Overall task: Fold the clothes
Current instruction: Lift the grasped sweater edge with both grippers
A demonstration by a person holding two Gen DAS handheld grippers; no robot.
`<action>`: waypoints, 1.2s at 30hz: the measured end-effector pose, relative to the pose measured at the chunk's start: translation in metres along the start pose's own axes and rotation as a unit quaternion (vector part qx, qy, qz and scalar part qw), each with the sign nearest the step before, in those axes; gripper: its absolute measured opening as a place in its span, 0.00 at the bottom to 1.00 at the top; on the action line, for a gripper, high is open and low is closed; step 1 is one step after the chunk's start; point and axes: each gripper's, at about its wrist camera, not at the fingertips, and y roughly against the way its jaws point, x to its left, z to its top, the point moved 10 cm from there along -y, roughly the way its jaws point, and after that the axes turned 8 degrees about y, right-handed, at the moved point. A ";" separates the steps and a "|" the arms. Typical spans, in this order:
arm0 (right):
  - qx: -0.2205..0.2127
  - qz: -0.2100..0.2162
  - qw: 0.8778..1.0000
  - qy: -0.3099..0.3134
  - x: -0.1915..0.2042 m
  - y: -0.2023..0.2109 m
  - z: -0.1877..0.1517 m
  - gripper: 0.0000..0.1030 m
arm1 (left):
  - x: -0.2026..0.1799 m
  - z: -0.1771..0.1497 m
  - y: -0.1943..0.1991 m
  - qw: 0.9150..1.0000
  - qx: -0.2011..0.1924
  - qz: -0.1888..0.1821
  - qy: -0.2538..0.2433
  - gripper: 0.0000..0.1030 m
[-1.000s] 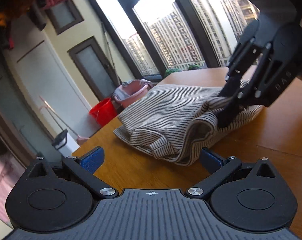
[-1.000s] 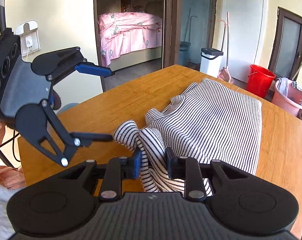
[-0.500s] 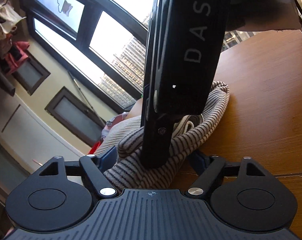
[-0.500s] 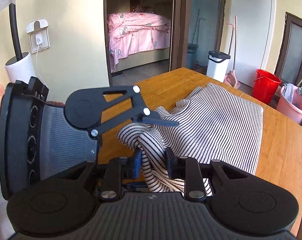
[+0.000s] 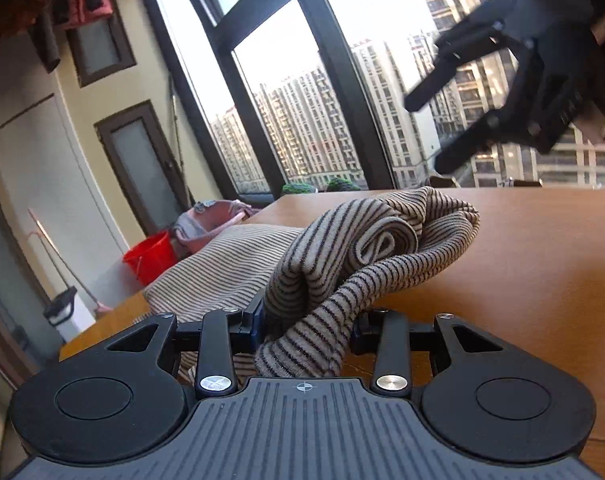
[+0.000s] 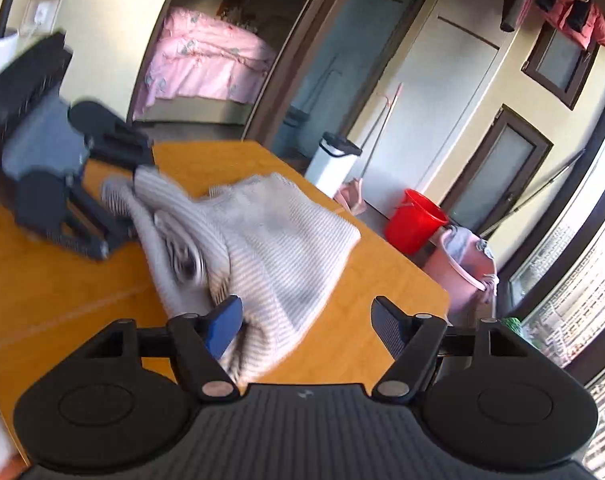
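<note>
The left gripper [image 5: 306,324] is closing on a bunched fold of the striped beige knit garment [image 5: 366,248] near the wooden table's [image 5: 542,264] corner; the right gripper [image 6: 306,320], opening, holds nothing. This looks like a handover; next, I judge, spreading it flat.

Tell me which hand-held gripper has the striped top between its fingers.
The left hand-held gripper: its closing jaws have a bunch of the striped top between them. The right hand-held gripper is opening, clear of it.

One striped knit garment [image 5: 366,248], two black grippers, one wooden table [image 5: 542,248], one red bucket [image 6: 416,220], seemingly one pink basin [image 6: 462,268].
</note>
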 end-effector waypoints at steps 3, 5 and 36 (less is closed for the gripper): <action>0.017 0.004 1.000 0.007 0.012 -0.007 -0.019 0.75 | 0.019 0.005 0.000 0.998 0.001 -0.006 0.061 0.40; 0.015 0.010 1.000 0.012 0.022 -0.011 -0.022 0.75 | 0.032 0.007 0.000 0.995 0.006 -0.010 0.099 0.40; -0.057 0.114 0.974 0.187 0.121 0.009 0.051 0.24 | 0.009 0.003 0.041 0.994 0.050 -0.093 -0.024 0.42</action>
